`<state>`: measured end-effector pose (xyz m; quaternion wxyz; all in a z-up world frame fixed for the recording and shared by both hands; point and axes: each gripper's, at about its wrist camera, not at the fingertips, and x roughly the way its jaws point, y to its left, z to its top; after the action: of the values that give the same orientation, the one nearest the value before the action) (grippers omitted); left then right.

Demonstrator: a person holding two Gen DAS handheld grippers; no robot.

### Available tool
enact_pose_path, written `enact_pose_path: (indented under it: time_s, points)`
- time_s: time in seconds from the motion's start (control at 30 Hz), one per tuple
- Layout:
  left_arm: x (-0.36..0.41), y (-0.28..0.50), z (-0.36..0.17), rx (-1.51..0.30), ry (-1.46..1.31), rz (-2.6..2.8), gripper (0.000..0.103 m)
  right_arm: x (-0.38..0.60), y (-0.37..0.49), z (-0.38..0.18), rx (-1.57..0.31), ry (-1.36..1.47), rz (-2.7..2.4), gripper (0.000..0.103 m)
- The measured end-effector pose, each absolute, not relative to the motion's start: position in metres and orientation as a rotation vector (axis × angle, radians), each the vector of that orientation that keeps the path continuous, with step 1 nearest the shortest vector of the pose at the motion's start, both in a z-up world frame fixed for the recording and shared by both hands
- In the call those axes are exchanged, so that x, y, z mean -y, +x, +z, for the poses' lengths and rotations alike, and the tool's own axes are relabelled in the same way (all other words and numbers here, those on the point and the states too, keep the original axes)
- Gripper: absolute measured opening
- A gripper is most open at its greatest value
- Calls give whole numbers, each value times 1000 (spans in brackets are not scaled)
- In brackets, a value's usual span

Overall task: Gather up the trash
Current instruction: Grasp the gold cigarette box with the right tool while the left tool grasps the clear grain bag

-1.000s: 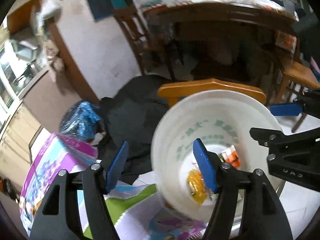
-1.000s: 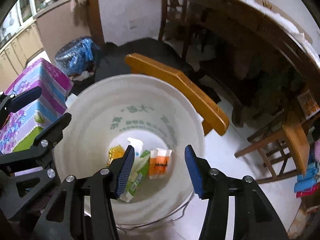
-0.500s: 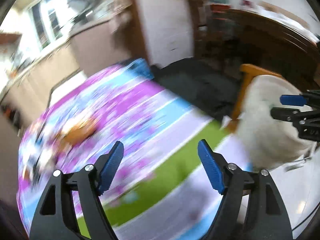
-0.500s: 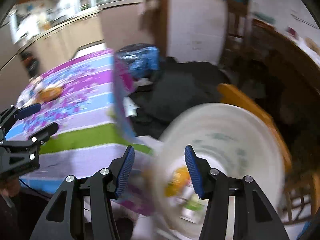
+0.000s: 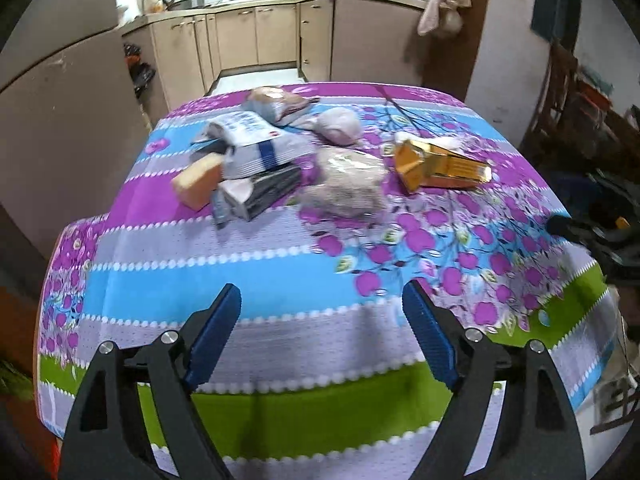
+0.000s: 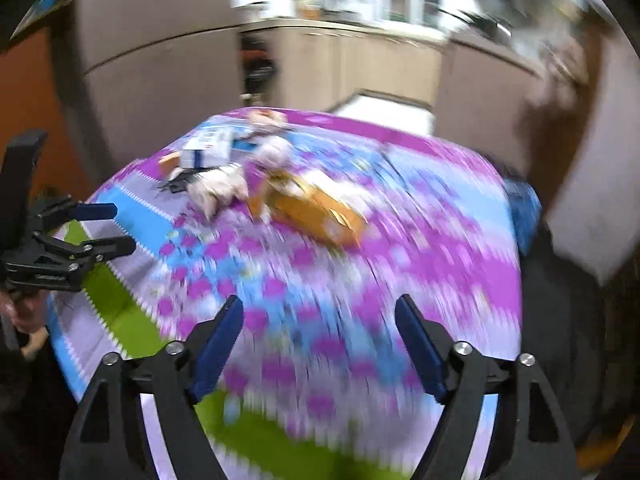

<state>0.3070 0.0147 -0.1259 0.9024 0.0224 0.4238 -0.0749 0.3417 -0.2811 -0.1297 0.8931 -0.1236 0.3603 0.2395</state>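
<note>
Several pieces of trash lie on the far half of a table with a purple, blue and green flowered cloth point(image 5: 280, 276). An orange-gold wrapper point(image 5: 438, 164) lies right, a crumpled clear bag point(image 5: 346, 188) in the middle, a white-and-blue packet point(image 5: 256, 140) and a yellow sponge-like block point(image 5: 198, 182) left. My left gripper point(image 5: 320, 336) is open and empty above the near edge. My right gripper point(image 6: 318, 344) is open and empty over the cloth; its view is blurred, showing the orange wrapper point(image 6: 316, 210). The right gripper's tip point(image 5: 592, 236) shows at the left view's right edge.
Beige kitchen cabinets point(image 5: 256, 36) and a counter stand behind the table. A tall grey-brown surface point(image 5: 68, 112) rises at the left. A towel point(image 5: 442, 12) hangs on a brown post at the back right. Dark clutter point(image 5: 600, 152) lies right of the table.
Both grippers swung left, away from the white bucket of trash and the chair, and now face the table. The bucket has left both views. Both stay open.
</note>
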Motion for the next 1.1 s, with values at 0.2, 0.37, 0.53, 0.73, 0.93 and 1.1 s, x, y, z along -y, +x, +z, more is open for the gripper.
enact_pose_path:
  time_s: [0.2, 0.37, 0.53, 0.73, 0.93, 1.1]
  points:
    - [-35, 312, -127, -870, -12, -148, 82, 237, 403, -147, -778, -489, 585, 79]
    - [-51, 318, -126, -865, -33, -129, 82, 236, 430, -167, -857, -467, 601, 55]
    - [-61, 324, -126, -865, -42, -103, 82, 240, 420, -166, -831, -383, 583, 20]
    - [-69, 320, -119, -843, -35, -145, 82, 239, 364, -158, -785, -315, 560, 20]
    - [-73, 325, -117, -838, -63, -213, 82, 257, 295, -151, -771, -56, 519, 20]
    - [-19, 338, -114, -807, 5, -325, 82, 289, 265, -158, -775, 188, 403, 20]
